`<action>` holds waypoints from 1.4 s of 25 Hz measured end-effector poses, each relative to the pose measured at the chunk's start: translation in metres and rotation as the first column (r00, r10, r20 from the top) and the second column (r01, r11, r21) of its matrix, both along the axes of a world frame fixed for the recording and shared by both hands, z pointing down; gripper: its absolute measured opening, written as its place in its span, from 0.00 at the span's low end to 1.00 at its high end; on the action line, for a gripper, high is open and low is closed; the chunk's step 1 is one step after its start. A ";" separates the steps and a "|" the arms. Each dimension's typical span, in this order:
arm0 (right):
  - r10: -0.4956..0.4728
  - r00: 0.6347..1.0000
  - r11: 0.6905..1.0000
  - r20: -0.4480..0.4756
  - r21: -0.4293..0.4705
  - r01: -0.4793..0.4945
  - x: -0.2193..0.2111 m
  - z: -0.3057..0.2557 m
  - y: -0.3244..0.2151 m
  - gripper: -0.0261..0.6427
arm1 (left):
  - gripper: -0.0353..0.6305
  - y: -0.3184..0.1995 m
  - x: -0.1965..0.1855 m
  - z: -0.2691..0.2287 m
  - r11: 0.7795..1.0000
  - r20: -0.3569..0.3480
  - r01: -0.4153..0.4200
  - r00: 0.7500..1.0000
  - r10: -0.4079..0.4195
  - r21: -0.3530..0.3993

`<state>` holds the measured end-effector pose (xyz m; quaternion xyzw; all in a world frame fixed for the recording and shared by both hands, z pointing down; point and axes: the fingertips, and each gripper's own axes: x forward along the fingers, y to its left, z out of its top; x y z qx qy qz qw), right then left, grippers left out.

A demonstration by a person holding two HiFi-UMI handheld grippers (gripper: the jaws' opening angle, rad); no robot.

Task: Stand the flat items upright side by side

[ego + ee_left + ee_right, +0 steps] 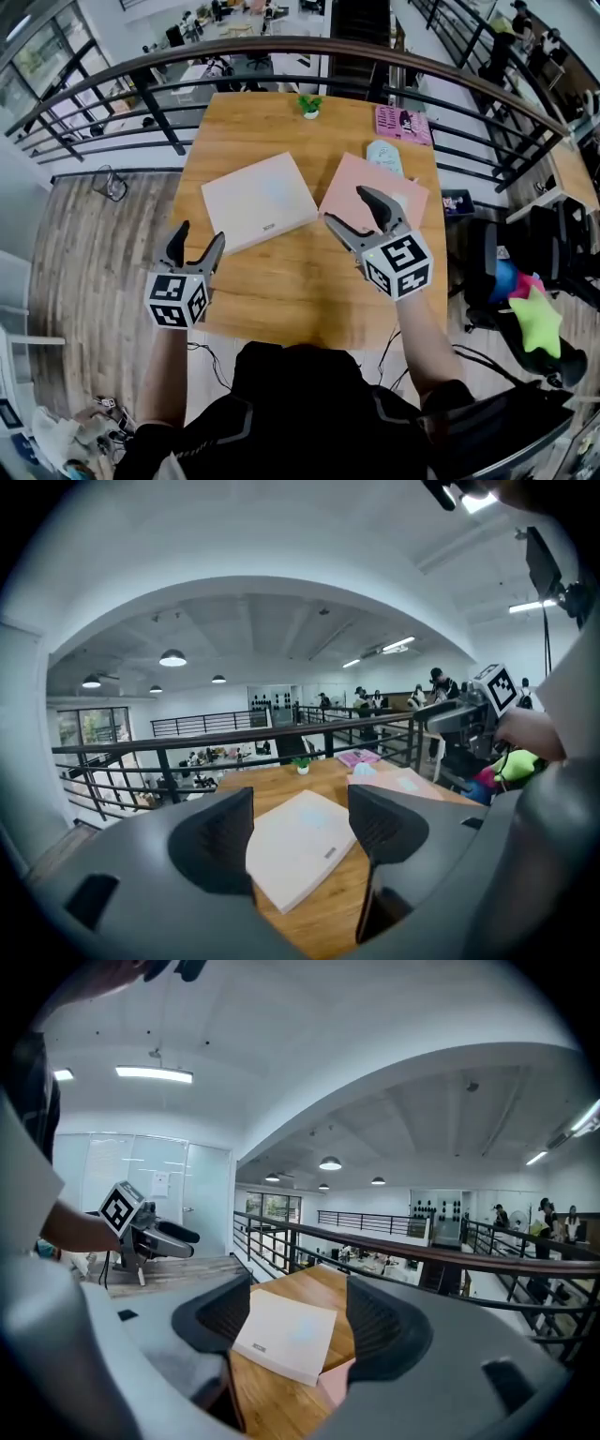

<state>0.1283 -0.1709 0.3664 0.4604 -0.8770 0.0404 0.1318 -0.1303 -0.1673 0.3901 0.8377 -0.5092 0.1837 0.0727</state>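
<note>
A white flat box (260, 200) lies flat on the wooden table (281, 291), left of centre. To its right lies a pink flat item (373, 192), with a pale blue item (384, 157) just beyond it and a magenta book (404, 124) at the far right corner. My left gripper (198, 242) hovers open at the table's near left edge, short of the white box (298, 847). My right gripper (345, 208) stands open over the near edge of the pink item, nothing between its jaws. In the right gripper view the white box (286, 1335) shows between the jaws, farther off, with the pink item (333, 1382) below.
A small potted plant (309, 105) stands at the table's far edge. A curved black railing (281, 52) runs close behind the table. A black chair with a green star-shaped toy (536, 319) sits to the right. Cables hang below the table's near edge.
</note>
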 end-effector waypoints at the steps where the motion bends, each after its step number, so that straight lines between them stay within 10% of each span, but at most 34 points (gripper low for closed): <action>1: -0.011 1.000 1.000 -0.003 -0.003 0.011 0.003 0.006 -0.005 0.53 | 0.53 -0.003 0.001 0.008 1.000 0.010 0.018 1.000 -0.018 -0.005; 21: -0.047 0.978 0.939 -0.205 -0.342 -0.027 -0.050 0.193 -0.086 0.60 | 0.57 -0.046 -0.054 0.200 0.934 0.021 -0.044 0.998 0.055 -0.355; 35: -0.307 0.858 0.851 -0.411 -0.523 0.054 -0.056 0.293 -0.106 0.68 | 0.57 -0.047 -0.049 0.274 0.877 0.113 -0.107 0.977 0.180 -0.469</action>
